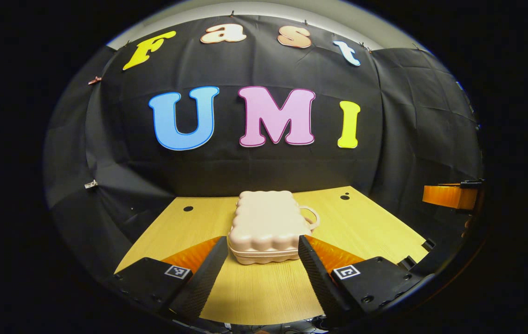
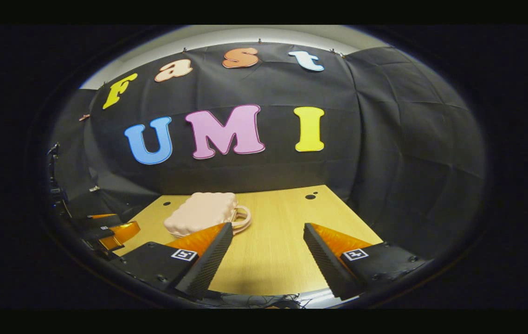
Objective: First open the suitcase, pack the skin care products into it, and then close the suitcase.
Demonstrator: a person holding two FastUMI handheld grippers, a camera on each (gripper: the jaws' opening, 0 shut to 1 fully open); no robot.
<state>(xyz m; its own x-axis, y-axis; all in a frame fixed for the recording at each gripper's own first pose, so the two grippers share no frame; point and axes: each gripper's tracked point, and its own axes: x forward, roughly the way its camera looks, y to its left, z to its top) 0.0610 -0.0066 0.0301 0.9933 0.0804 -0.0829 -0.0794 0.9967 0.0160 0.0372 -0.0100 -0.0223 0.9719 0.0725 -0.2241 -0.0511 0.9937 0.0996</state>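
The suitcase (image 1: 268,227) lies flat and closed on the wooden table (image 1: 375,222), straight ahead of the left gripper (image 1: 262,260), whose jaws stand wide apart with the near edge of the case between the two fingertips and slightly beyond them; I cannot tell if a finger touches the shell. The handle (image 1: 311,217) of the case points to the side of the right finger. In the right gripper view the right gripper (image 2: 267,246) is also spread open and holds nothing, and the suitcase (image 2: 201,212) is ahead of its left finger, not between the jaws, with the handle (image 2: 243,218) turned toward the gap. The skin care products cannot be seen anywhere on the table, so I cannot say where they wait. The main risk, in my judgement, is that the case looks light and its bumpy, rounded shell looks smooth: if one gripper lifts the lid at the seam while the other does not hold the lower half, the whole case may slide over the table or tip up instead of opening. A finger may also slip off the rounded edge. The left jaws are barely wider than the case, so a slightly crooked approach could push it away.
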